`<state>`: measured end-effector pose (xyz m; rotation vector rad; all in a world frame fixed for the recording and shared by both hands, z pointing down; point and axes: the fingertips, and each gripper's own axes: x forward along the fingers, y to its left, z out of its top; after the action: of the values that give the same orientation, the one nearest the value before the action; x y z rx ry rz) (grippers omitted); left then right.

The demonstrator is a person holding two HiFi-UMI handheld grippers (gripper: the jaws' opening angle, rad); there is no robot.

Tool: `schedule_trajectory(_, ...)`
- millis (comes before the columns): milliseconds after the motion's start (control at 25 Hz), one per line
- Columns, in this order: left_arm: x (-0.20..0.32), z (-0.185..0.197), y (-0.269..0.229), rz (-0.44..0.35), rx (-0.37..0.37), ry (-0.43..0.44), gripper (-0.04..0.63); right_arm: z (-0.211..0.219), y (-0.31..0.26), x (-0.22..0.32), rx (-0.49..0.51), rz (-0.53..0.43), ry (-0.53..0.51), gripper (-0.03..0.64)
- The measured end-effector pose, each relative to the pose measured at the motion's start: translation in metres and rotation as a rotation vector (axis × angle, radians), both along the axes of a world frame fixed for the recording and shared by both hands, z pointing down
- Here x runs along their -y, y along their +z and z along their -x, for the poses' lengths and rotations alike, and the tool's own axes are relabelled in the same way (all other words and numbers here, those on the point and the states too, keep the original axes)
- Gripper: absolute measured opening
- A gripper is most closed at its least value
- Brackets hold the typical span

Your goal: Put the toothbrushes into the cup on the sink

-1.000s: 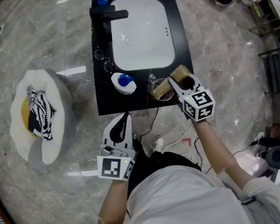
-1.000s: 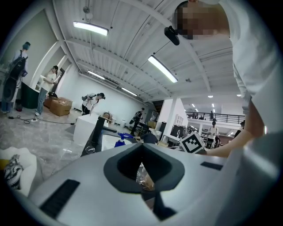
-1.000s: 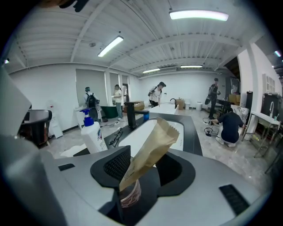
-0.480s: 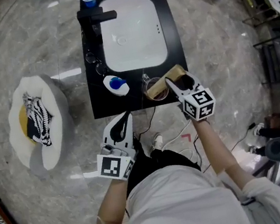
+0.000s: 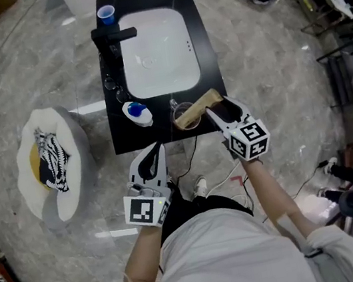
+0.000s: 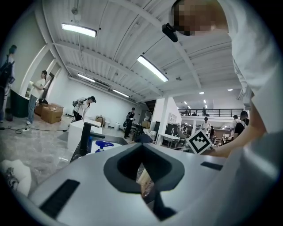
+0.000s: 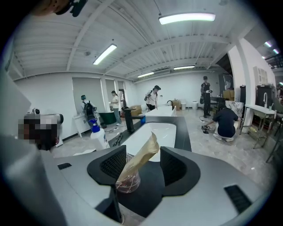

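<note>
Tan packet (image 7: pixel 139 159) leaning from the clear cup (image 7: pixel 127 182) hides its contents.

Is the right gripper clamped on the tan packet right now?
No, the right gripper's jaws stand wide apart, with the tan packet leaning loose in the clear cup between them.

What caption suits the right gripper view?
Open jaws flank a wrapped toothbrush leaning in a clear cup on the sink.

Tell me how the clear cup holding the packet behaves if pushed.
Likely tippy: the cup looks thin and clear, and the long packet leans out above its rim. Probably light, so it may slide on the glossy counter.
</note>
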<state>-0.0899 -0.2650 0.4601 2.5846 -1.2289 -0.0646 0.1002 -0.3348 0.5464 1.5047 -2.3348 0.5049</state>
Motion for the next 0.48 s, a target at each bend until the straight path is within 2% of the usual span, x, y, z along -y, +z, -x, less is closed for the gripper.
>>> schedule_trajectory(200, -0.021, -0.009, -0.015, -0.016, 0.011, -0.026, 0.002, -0.014, -0.013, -0.011, 0.03, -0.028, 0.005, 0.245)
schedule_trajectory(480, -0.046, -0.017, -0.027, -0.064, 0.069, -0.086, 0.002, -0.02, -0.031, -0.028, 0.074, -0.074, -0.032, 0.236)
